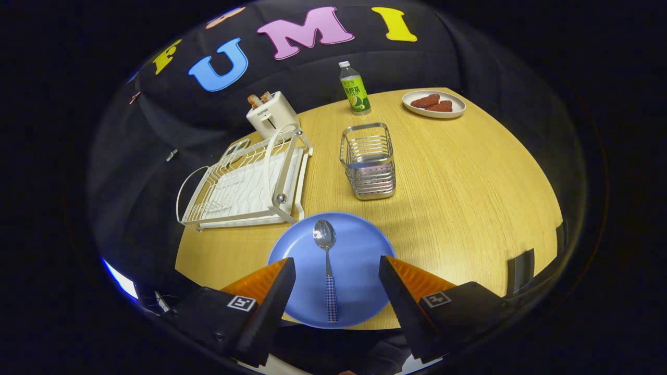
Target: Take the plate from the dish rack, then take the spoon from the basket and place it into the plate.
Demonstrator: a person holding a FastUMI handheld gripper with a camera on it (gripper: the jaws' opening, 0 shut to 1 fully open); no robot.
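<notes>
The gripper (337,284) stands wide open and holds nothing, its fingers spread to either side of the blue plate (359,260) on the wooden tabletop (469,182). The spoon (327,265) lies in the plate between the fingers, bowl pointing away, checked handle toward the camera. The fingers cover the plate's near edges on both sides. Beyond the plate sit the white dish rack (245,182) and, to its right, the metal basket (368,161). Farther back stand a toaster (271,114), a bottle (354,88) and a dish of reddish food (434,103), too small to identify.
</notes>
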